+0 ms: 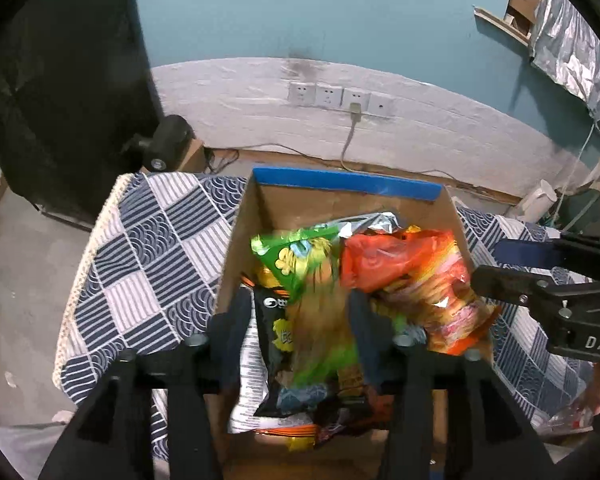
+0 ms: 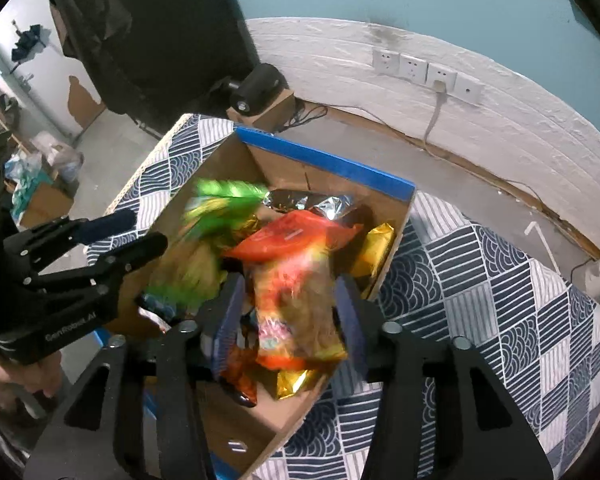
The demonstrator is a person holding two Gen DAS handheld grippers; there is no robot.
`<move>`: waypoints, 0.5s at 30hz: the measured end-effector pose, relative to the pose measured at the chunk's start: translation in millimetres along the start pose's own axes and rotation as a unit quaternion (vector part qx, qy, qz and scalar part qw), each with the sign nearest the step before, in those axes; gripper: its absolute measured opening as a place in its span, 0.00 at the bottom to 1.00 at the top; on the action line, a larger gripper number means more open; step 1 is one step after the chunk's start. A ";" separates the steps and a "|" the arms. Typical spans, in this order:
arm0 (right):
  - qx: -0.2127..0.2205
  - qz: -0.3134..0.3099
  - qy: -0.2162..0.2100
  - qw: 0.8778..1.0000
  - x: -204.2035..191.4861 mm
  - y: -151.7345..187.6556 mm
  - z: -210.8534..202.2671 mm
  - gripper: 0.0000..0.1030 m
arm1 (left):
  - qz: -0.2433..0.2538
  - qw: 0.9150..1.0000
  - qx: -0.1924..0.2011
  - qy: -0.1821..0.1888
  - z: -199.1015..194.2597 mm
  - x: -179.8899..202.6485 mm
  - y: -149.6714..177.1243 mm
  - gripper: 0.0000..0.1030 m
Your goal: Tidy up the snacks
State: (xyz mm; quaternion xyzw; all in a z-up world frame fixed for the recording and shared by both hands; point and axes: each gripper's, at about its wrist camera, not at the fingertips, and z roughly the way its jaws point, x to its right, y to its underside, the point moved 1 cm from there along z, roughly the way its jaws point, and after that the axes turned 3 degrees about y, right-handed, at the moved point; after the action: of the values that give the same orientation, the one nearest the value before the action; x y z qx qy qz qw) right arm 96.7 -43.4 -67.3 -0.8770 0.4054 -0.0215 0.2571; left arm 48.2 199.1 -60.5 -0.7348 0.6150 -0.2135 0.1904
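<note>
Patterned cloth [image 1: 140,248]: a blue and white patchwork cloth is seen spread under the box, reaching out to its left and right.
Cardboard box [image 1: 348,182]: it is set on the cloth with a blue strip along its far rim; snack bags are piled inside.
Left gripper [image 1: 296,308]: it is held over the near left part of the box with its fingers spread wide; the green bag lies between them, blurred, and whether it is touched by either finger cannot be told.
Green snack bag [image 1: 296,256]: it is seen at the left of the pile, above a black packet [image 1: 276,320].
Orange snack bag [image 2: 296,280]: it is placed right of the green bag, on top of the pile, with gold packets [image 2: 376,248] beside it at the far right.
Right gripper [image 2: 290,300]: its fingers are parted widely on either side of the orange bag; contact cannot be made out.
Wall sockets [image 1: 340,98]: a row is fixed on the far white wall, with one cable plugged in.
</note>
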 end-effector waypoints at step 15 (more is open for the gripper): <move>0.050 -0.002 0.048 0.998 7.3 12.3 -58.2 0.71 | 0.013 0.999 0.050 0.006 -55.8 6.2 1.0 0.77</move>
State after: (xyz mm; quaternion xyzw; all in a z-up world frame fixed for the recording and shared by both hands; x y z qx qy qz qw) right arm 78.7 -80.5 -23.8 -0.8616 0.4142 -0.0839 0.2811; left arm 17.8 191.8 -13.9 -0.7149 0.6143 -0.2462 0.2256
